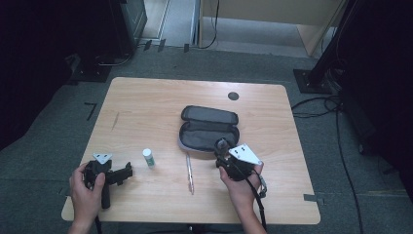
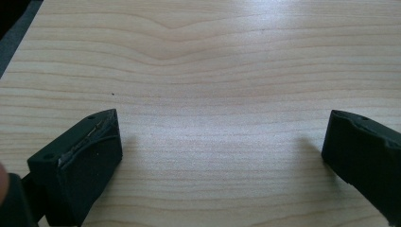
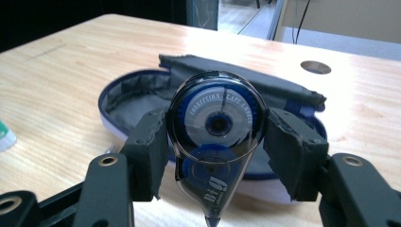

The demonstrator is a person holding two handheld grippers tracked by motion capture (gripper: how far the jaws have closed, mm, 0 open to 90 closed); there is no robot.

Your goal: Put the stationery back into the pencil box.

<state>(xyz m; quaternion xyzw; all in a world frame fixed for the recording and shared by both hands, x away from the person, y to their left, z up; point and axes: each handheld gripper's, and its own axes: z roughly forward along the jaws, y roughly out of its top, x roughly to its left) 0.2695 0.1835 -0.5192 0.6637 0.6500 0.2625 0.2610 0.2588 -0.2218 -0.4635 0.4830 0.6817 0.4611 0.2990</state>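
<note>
Right tongs grip the tape dispenser before the open case; next, place inside. Left tongs open, empty.

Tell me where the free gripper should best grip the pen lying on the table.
Probably the pen's mid-barrel, from straight above, jaws across its thin width: it lies flat and lengthwise toward the person, apart from the case. The left gripper is open.

The correction tape dispenser reads "CORRECTION TAPE" on its wheel and "Big" below.
</note>
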